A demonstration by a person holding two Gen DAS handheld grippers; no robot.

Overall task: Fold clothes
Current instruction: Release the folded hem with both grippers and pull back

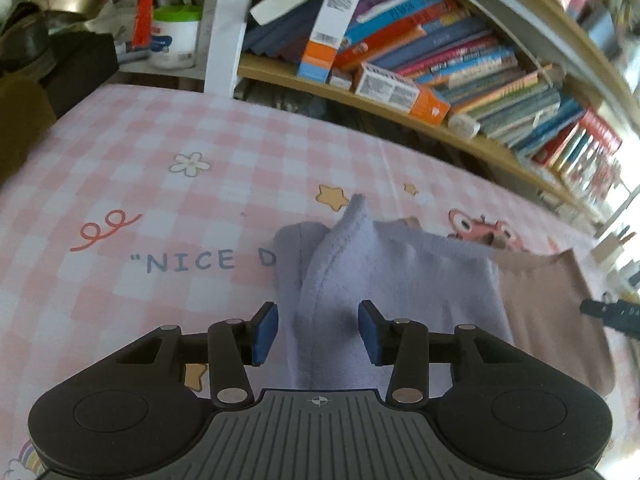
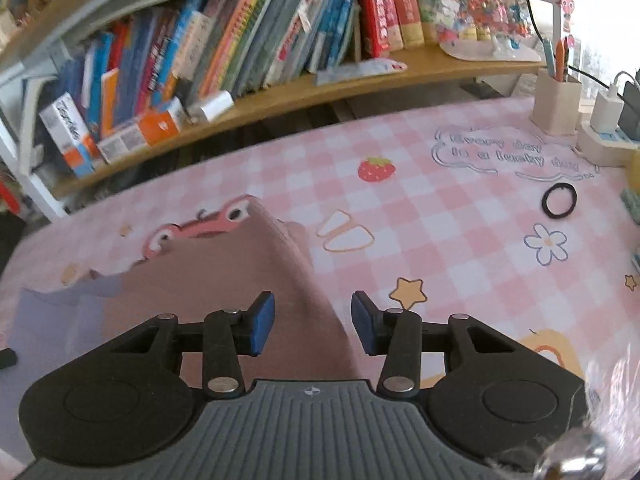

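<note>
A lavender garment (image 1: 400, 276) lies on the pink checked tablecloth (image 1: 160, 200), with a raised fold running towards the far side. Overlapping its right side is a brown garment (image 1: 552, 312). My left gripper (image 1: 318, 330) hovers over the near part of the lavender cloth. Its blue pads stand apart and the cloth shows in the gap without being pinched. In the right wrist view the brown garment (image 2: 224, 268) has a ridged right edge, and the lavender garment (image 2: 52, 316) lies at the left. My right gripper (image 2: 312, 322) is open over that brown edge.
A low bookshelf (image 2: 280, 92) packed with books runs along the table's far side. At the far right stand a pen holder (image 2: 556, 104) and a power strip (image 2: 604, 144), with a black ring (image 2: 559, 200) nearby. A white tub (image 1: 176, 36) and dark clutter (image 1: 60, 64) sit at the far left.
</note>
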